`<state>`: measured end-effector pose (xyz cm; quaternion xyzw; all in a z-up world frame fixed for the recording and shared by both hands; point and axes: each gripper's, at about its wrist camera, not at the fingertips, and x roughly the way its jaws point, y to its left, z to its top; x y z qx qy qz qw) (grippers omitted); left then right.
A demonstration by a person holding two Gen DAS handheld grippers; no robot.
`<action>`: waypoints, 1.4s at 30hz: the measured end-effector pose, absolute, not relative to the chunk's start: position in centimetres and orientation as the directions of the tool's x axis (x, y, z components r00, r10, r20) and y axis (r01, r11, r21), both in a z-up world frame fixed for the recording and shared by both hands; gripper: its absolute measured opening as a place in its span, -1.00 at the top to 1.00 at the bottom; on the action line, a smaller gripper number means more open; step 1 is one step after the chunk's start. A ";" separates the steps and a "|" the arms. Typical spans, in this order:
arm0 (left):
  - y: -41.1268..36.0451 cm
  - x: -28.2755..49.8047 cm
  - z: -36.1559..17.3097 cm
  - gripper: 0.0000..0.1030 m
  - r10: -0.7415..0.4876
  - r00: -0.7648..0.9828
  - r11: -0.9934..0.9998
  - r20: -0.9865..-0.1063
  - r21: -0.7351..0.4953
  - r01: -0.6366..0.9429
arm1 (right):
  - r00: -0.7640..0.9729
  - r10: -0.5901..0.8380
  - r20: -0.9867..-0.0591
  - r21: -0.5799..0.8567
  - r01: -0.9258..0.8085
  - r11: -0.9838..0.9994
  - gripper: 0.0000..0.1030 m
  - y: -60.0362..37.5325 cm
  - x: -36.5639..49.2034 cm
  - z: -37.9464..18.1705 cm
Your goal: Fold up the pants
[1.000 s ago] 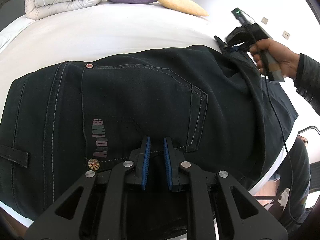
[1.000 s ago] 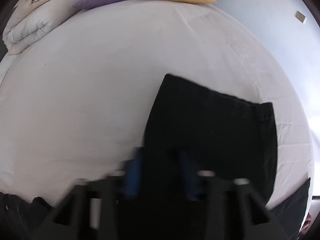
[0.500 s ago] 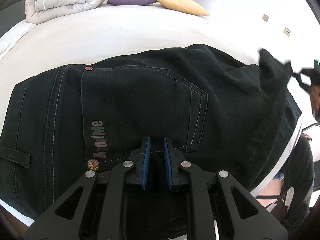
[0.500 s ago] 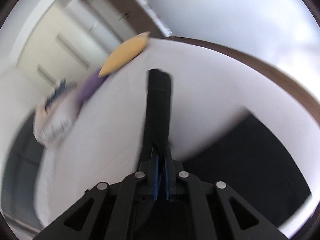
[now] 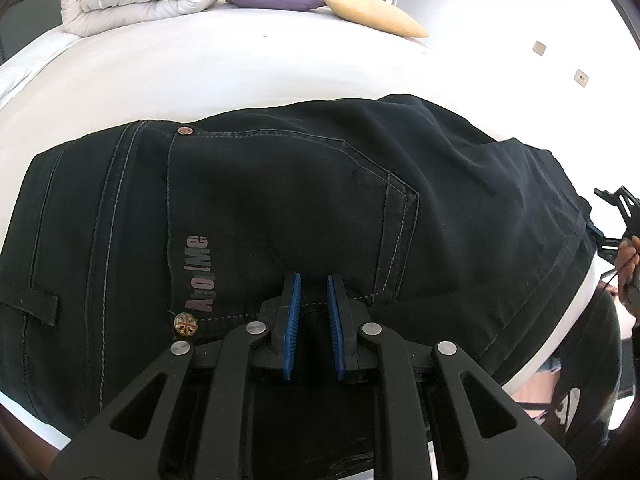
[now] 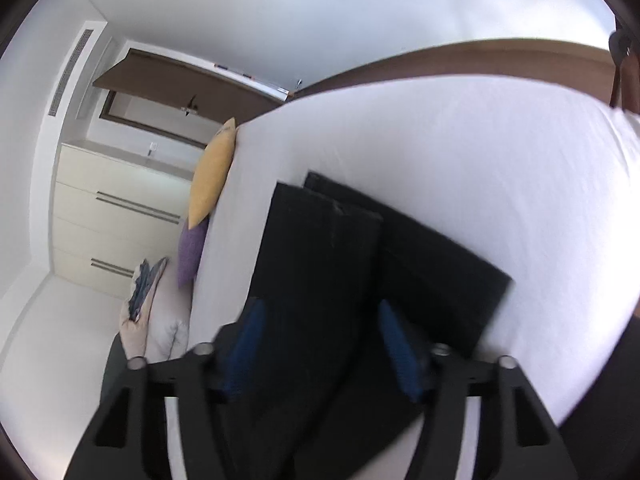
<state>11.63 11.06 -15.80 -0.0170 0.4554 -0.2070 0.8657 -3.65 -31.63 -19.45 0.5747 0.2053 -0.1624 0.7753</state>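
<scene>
Left wrist view shows the left gripper [image 5: 314,300] clamped on the waist edge of the black pants [image 5: 280,200] lying on the white bed [image 5: 200,68]. Right gripper [image 6: 324,344] hovers over the folded legs, jaws opening, pads off the cloth.

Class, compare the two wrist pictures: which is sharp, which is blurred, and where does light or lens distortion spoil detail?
Left wrist view: sharp, stitching on the black denim pants crisp; white bed sheet overexposed; fisheye bows the bed's edge. Right wrist view: tilted and motion-blurred, the right gripper with its blue pads smeared, its jaws opening; sheet glare again.
</scene>
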 end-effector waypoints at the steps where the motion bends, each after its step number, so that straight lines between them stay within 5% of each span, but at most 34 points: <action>1: 11.1 11.6 -15.8 0.74 -0.374 0.501 0.914 -0.781 -0.219 0.341 | 0.859 -0.015 -0.512 0.822 0.495 0.281 -0.31 -31.8 -3.0 -19.6; 2: 11.2 11.5 -15.8 0.74 -0.374 0.501 0.915 -0.781 -0.220 0.339 | 0.854 -0.015 -0.520 0.822 0.505 0.263 -0.30 -33.1 -2.7 -19.6; 4: 11.3 11.5 -15.7 0.74 -0.374 0.499 0.914 -0.782 -0.220 0.340 | 0.860 0.001 -0.510 0.833 0.493 0.252 0.12 -33.7 -1.8 -19.7; 5: 11.3 11.5 -15.7 0.74 -0.375 0.497 0.914 -0.783 -0.222 0.339 | 0.860 0.026 -0.510 0.835 0.488 0.254 0.69 -34.0 -1.2 -20.0; 6: 11.4 11.6 -15.7 0.74 -0.379 0.492 0.913 -0.784 -0.229 0.339 | 0.852 0.039 -0.522 0.834 0.500 0.233 0.87 -34.3 -1.1 -20.5; 8: 11.7 11.8 -15.6 0.74 -0.390 0.479 0.909 -0.786 -0.244 0.339 | 0.853 0.010 -0.521 0.835 0.508 0.211 0.91 -34.8 -2.0 -20.9; 34: 12.8 11.1 -14.5 0.74 -0.375 0.412 0.893 -0.830 -0.203 0.402 | 0.838 0.026 -0.545 0.816 0.523 0.246 0.98 -34.4 -8.1 -22.0; 37: 13.2 10.9 -14.5 0.74 -0.379 0.417 0.894 -0.826 -0.210 0.396 | 0.803 -0.041 -0.595 0.750 0.572 0.331 0.77 -34.3 -9.2 -19.6; 39: 13.2 10.9 -14.5 0.74 -0.380 0.419 0.895 -0.825 -0.212 0.394 | 0.757 -0.146 -0.637 0.674 0.639 0.370 0.02 -34.0 -10.5 -17.5; 42: 13.0 10.7 -14.6 0.74 -0.377 0.422 0.896 -0.824 -0.209 0.393 | 0.800 -0.083 -0.595 0.702 0.566 0.432 -0.05 -32.3 -10.3 -15.5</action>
